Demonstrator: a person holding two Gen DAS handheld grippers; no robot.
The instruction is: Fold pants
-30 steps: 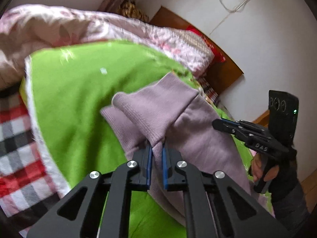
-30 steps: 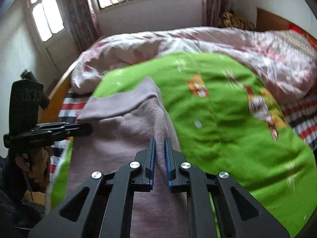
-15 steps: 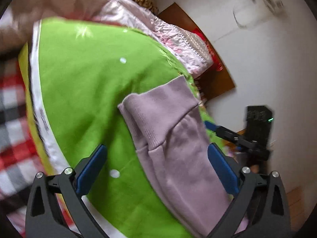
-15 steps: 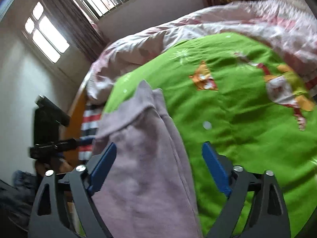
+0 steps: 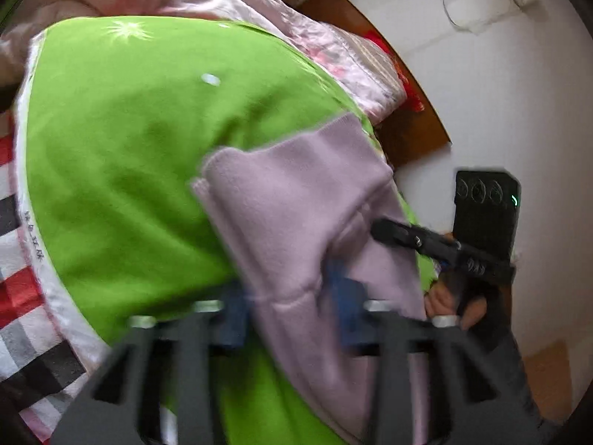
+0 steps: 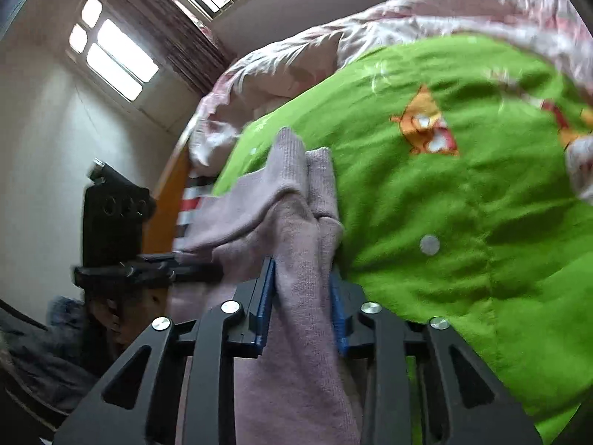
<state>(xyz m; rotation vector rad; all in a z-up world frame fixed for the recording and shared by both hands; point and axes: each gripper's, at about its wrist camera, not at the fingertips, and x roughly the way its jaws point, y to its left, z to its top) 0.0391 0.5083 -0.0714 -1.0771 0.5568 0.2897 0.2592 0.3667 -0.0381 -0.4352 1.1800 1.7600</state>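
Both grippers straddle the lilac pants (image 6: 296, 244) lying on my green blanket (image 6: 463, 222): left gripper (image 5: 292, 306) blurred, pads apart around a fold; right gripper (image 6: 301, 306) narrowed onto a ridge, contact unclear. I risk pinching too little cloth, or snagging blanket. White characters along the blanket's edge are unreadable.

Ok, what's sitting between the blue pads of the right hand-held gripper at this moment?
A bunched ridge of the lilac pants fills the gap between the right hand-held gripper pads, seen in the right wrist view. The green blanket lies beyond.
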